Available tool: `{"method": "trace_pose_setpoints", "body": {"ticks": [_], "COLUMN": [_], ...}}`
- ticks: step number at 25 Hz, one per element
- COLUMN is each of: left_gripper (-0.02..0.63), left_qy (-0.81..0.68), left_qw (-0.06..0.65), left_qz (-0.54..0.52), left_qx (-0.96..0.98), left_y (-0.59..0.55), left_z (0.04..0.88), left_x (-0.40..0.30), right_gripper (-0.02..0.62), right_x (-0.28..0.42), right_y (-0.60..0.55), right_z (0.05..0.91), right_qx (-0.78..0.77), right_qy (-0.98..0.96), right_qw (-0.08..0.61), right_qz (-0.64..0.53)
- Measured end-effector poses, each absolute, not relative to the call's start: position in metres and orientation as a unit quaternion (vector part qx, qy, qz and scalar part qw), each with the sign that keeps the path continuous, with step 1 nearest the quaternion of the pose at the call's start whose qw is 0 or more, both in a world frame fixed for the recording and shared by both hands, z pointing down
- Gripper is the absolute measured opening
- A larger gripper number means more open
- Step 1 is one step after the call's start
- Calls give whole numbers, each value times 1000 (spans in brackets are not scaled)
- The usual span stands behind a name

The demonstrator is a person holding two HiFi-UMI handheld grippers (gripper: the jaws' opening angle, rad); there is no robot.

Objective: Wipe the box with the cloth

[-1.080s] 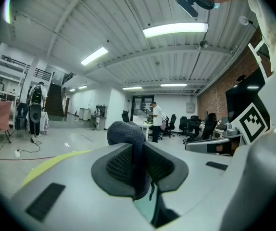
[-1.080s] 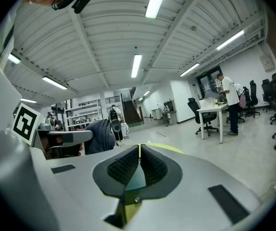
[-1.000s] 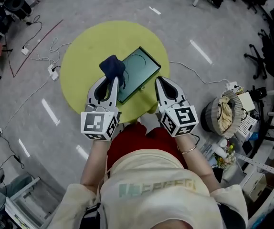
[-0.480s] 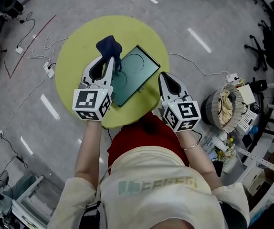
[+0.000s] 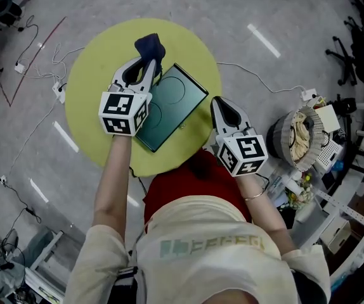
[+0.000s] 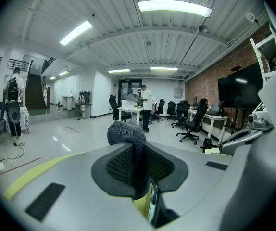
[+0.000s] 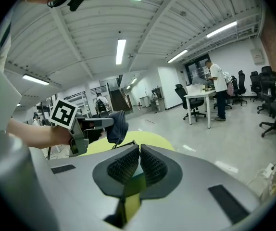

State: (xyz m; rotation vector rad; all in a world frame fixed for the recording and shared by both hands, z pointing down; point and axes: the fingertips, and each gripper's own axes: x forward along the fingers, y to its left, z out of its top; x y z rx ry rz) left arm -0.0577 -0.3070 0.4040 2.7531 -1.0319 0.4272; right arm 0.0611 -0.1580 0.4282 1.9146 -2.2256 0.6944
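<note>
- Since a second ago the left gripper has travelled away from the person, from the near part of the box's left edge up to its far end, taking the cloth with it. The right gripper has barely shifted.
- Nearest the person, the right gripper sits low over the table's near rim, just beside the box's right corner. Its claw is pressed together with nothing in it.
- The box, flat and dark green, lies at an angle on the round yellow table.
- Along the box's left edge, the left gripper has its claw clamped on the dark blue cloth, which bulges out past the tips.
- The cloth hangs over bare tabletop just beyond the box's far corner. Whether it touches the box, I cannot tell.
- Beyond, on the grey floor, a basket stands to the right and white cables trail to the left.
</note>
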Motion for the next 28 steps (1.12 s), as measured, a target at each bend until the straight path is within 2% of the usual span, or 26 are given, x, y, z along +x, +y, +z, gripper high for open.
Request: {"method": "trace_pose_setpoints", "body": {"ticks": [15, 28], "left_gripper": [71, 71], "left_qy": [-266, -215], "left_qw": [115, 147], "left_qz": [223, 279], "left_qx": [931, 924], "left_y": [-322, -291], "left_z": [469, 477], "left_x": [-3, -20], "right_gripper": [38, 38], "right_x": [89, 67], "right_y": [-167, -165], "right_z": [452, 452], "right_qx": [643, 619], "right_qy": [-717, -736], "right_qw": [68, 76], "right_qz": [262, 262]}}
